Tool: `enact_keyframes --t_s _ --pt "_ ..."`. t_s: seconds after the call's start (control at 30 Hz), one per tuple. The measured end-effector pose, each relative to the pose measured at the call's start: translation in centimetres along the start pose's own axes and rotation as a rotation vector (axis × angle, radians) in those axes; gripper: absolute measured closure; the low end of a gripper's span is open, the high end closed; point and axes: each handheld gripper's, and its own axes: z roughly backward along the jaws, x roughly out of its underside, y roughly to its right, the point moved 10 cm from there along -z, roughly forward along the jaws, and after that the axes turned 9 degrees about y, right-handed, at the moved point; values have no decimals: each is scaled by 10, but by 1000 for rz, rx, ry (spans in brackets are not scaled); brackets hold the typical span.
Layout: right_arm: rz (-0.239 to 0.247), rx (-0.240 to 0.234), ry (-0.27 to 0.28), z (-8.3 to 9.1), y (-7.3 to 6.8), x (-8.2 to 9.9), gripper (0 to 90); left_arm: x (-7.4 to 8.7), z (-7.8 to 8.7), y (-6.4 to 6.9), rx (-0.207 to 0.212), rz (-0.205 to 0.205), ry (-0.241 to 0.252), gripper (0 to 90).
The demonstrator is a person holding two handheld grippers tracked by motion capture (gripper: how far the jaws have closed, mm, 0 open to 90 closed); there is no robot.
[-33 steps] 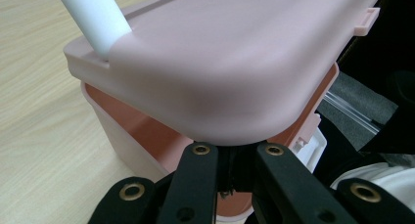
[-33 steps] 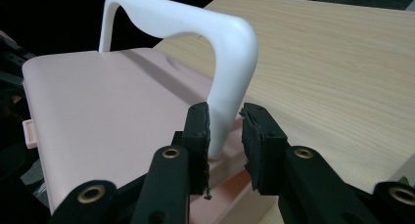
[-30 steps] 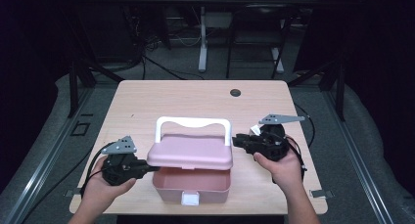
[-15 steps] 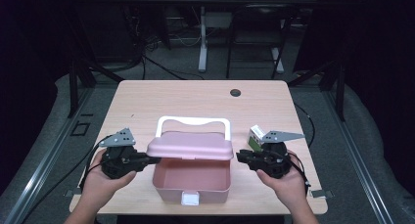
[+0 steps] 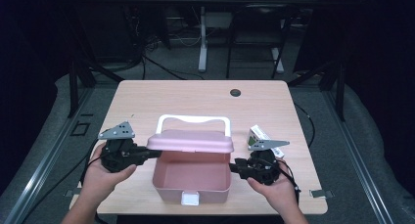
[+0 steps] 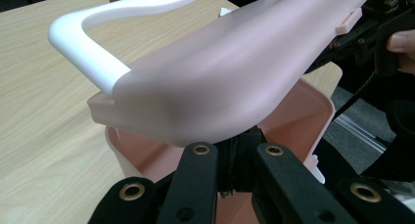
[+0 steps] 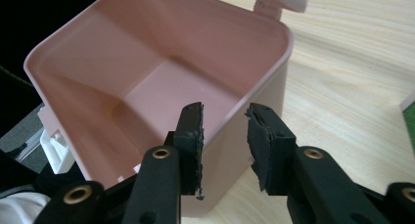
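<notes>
Right gripper [image 5: 238, 168] dropped off lid [image 5: 191, 141] toward tabletop's near edge, fingers just spreading astride box [image 5: 191, 180] wall, not pressing. Left gripper [image 5: 152, 153] fingers pinched lid edge. Light, stiff, slick plastic; best gripped at rim.

A pink box [image 5: 192, 177] stands open near the desk's [image 5: 205, 99] front edge, its white-handled lid [image 5: 192, 140] raised above it.

The box [image 5: 191, 182] sits near the table's [image 5: 195, 97] front edge, its lid [image 5: 191, 141] raised above it. The left gripper [image 5: 147, 154] is at the lid's left edge, the right gripper [image 5: 234, 166] straddles the box's right wall, and a carton [image 5: 258, 135] lies behind that gripper.
</notes>
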Motion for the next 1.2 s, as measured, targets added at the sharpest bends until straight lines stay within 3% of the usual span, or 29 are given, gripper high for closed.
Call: enact_keyframes --t_s 0.3,0.63,1.2 --pt "21 6 -23 -11 -4 7 641 -7 -1 -3 -5 6 11 898" --pt "16 16 16 -13 2 1 718 -13 -3 -6 -10 7 19 898" --pt "16 39 27 -16 8 -1 726 -29 -6 -14 -27 10 35 898"
